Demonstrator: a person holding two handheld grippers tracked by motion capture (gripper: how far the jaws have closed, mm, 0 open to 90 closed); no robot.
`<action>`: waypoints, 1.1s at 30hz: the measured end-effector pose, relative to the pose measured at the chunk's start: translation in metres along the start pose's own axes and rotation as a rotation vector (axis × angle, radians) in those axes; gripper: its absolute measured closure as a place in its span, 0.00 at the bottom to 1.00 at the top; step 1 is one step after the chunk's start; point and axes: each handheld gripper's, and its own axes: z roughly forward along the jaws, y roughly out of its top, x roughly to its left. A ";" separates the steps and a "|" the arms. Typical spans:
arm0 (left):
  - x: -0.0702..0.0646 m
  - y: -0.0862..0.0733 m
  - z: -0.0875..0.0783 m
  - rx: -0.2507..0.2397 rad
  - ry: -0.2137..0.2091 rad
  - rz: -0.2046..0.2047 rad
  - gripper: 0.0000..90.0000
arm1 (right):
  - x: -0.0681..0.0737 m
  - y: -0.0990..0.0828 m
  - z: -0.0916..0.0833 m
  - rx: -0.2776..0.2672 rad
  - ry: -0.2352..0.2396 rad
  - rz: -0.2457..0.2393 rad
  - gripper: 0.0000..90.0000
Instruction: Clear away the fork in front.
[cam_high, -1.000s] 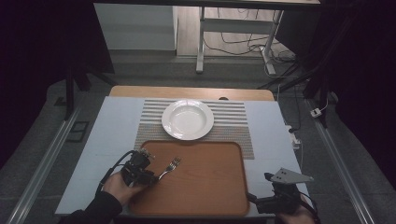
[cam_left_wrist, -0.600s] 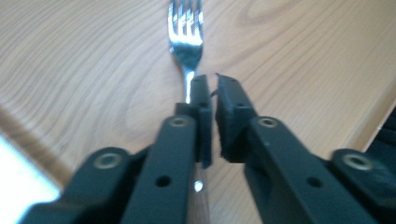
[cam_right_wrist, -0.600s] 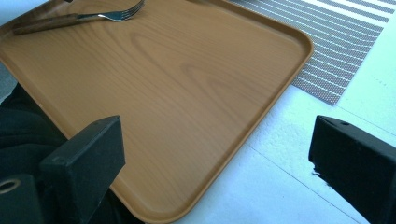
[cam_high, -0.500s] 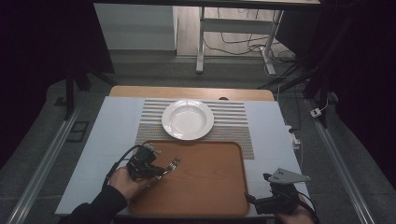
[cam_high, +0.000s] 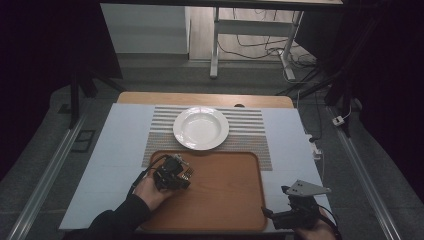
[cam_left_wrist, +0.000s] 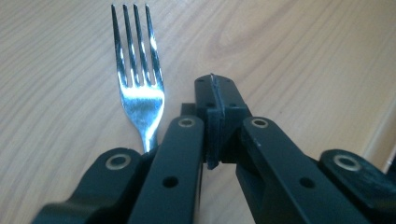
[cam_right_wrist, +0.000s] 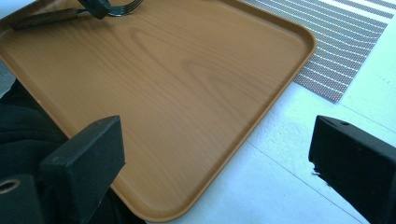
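I'm at the pick-up step. The fork (cam_left_wrist: 137, 88) lies flat on the wooden tray (cam_high: 225, 200), toward its 10 o'clock corner, with the white plate (cam_high: 201, 127) beyond at 12. My left tool (cam_left_wrist: 212, 93) is down on the tray with its pads squeezed together. From its own camera they seem to have met just beside the fork's neck, at its 3 o'clock, not around it.

My right tool (cam_right_wrist: 215, 154) hangs wide and empty off the tray's 5 o'clock corner.

Next, I judge: reopen the left, shift toward 9 o'clock, straddle the neck, close again.
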 end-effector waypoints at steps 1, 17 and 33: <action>0.000 0.001 0.001 0.003 0.000 -0.001 0.99 | 0.000 0.000 0.000 0.001 0.000 0.001 0.04; 0.014 -0.001 0.006 0.014 0.056 -0.024 0.99 | 0.000 0.000 0.001 0.007 0.000 0.000 0.04; 0.041 -0.011 -0.006 0.005 0.092 -0.103 0.99 | 0.000 0.001 0.001 0.013 0.004 -0.001 0.04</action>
